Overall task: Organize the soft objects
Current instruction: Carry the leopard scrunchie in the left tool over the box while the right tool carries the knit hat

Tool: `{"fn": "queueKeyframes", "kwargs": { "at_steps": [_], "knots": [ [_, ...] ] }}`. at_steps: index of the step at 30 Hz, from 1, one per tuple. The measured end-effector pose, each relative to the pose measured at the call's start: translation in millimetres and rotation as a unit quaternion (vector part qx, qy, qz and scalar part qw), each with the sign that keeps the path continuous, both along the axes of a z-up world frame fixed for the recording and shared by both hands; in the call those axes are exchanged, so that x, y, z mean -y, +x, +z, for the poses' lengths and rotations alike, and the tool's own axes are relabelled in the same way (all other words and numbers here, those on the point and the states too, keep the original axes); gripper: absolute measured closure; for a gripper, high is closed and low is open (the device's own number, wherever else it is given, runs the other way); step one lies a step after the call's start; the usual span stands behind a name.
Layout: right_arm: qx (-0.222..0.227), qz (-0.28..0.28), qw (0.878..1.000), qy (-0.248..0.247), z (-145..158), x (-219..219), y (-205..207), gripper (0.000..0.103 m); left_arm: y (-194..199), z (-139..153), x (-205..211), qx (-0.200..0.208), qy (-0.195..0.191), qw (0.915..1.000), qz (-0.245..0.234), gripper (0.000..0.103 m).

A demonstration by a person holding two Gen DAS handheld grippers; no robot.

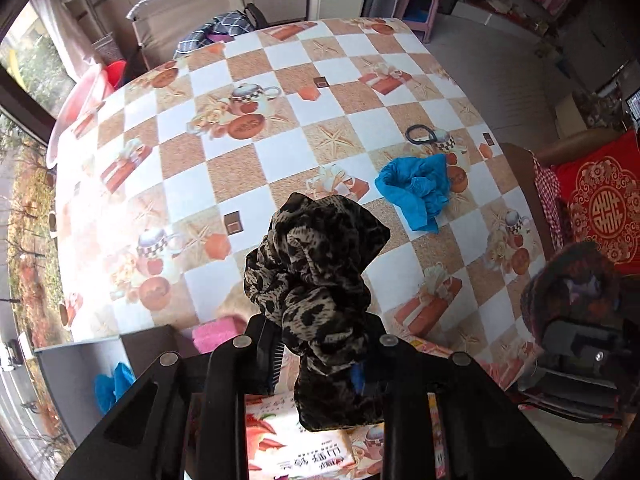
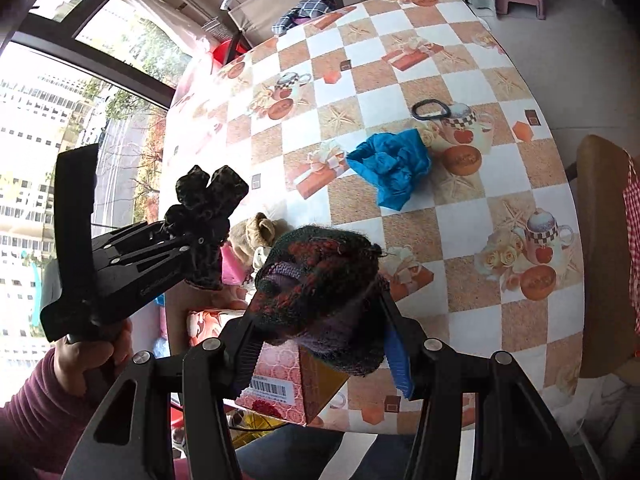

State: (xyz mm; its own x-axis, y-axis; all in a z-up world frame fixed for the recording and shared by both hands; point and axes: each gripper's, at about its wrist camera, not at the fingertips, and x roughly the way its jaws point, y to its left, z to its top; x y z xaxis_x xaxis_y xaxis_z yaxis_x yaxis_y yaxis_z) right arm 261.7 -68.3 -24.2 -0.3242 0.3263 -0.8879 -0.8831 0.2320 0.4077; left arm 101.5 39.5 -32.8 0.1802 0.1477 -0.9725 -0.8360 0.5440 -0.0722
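My left gripper (image 1: pixel 320 344) is shut on a leopard-print scrunchie (image 1: pixel 316 264) and holds it above the table's near edge; it also shows in the right wrist view (image 2: pixel 204 240). My right gripper (image 2: pixel 320 320) is shut on a dark red, purple and black knitted piece (image 2: pixel 320 280), also seen in the left wrist view (image 1: pixel 572 280). A crumpled blue cloth (image 1: pixel 420 188) (image 2: pixel 394 166) and a black hair tie (image 1: pixel 420 134) (image 2: pixel 430 109) lie on the checkered tablecloth (image 1: pixel 280 152) (image 2: pixel 400 60).
A grey box (image 1: pixel 80 364) at the near left holds something blue. A pink sponge (image 1: pixel 218 332), a tissue pack (image 1: pixel 296 440) and a small plush toy (image 2: pixel 260 232) sit at the near edge. A chair (image 2: pixel 608 256) stands to the right.
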Motion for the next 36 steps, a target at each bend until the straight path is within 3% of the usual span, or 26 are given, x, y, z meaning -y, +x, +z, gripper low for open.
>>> {"fn": "queueKeyframes", "kwargs": {
  "at_steps": [12, 21, 36],
  "knots": [
    [0.045, 0.09, 0.995, -0.005, 19.0, 17.8, -47.2, 0.048, -72.4, 32.8, 70.1, -0.012, 0.015, 0.9989, 0.042, 0.075],
    [0.039, 0.149, 0.988, -0.018, 10.3, 35.6, -90.0, 0.048, -116.4, 37.3, 102.8, -0.015, 0.015, 0.9959, 0.088, 0.074],
    [0.058, 0.274, 0.96, -0.002, 16.0, 14.1, -178.9, 0.048, -203.9, 41.4, 115.6, -0.001, 0.025, 0.9742, 0.224, 0.074]
  ]
}}
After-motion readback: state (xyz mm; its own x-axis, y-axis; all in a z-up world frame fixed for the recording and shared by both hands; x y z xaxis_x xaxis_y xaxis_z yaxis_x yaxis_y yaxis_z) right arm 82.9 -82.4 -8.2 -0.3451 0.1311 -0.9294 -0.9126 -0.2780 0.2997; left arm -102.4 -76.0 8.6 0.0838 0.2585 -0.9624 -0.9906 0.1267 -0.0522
